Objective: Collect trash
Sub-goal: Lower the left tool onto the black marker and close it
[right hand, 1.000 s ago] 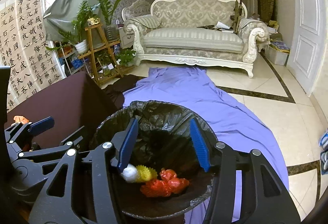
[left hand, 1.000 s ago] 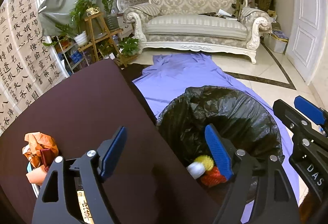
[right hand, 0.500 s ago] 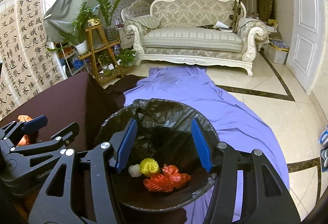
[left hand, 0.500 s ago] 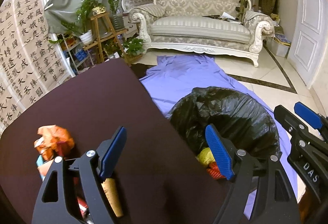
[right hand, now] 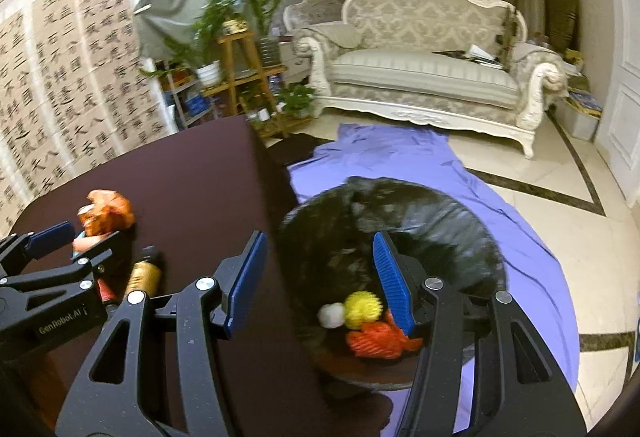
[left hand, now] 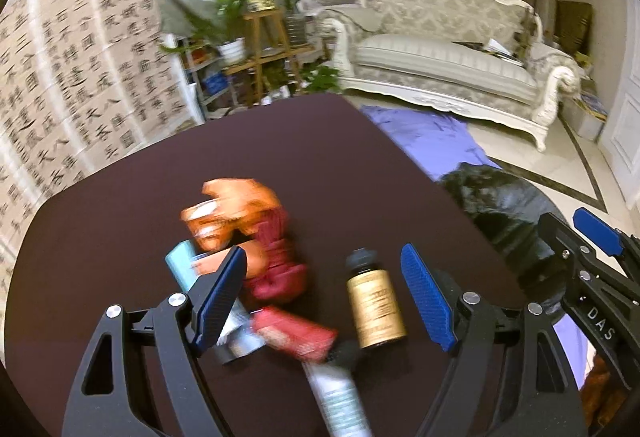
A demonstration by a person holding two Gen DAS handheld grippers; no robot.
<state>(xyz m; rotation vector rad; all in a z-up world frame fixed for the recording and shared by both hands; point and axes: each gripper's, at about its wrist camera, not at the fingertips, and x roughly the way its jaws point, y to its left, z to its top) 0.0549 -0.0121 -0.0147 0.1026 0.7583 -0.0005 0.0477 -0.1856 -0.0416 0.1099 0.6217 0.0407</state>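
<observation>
Left gripper wide open and empty above litter on the dark counter; right gripper part open, empty, over the black bin bag on the right. Brown bottle: rigid, light, slick; best pinched across the body. Crumpled orange wrapper soft. "DAS", "GenRobot.AI" on grippers; bottle label unreadable.

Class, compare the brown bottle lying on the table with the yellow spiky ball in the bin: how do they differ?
The brown bottle lies on the dark table; the yellow spiky ball sits inside the black-lined bin. The bottle is long, with a black cap and a tan label; the ball is round, bristly and plain yellow. Neither is held by a gripper.
</observation>
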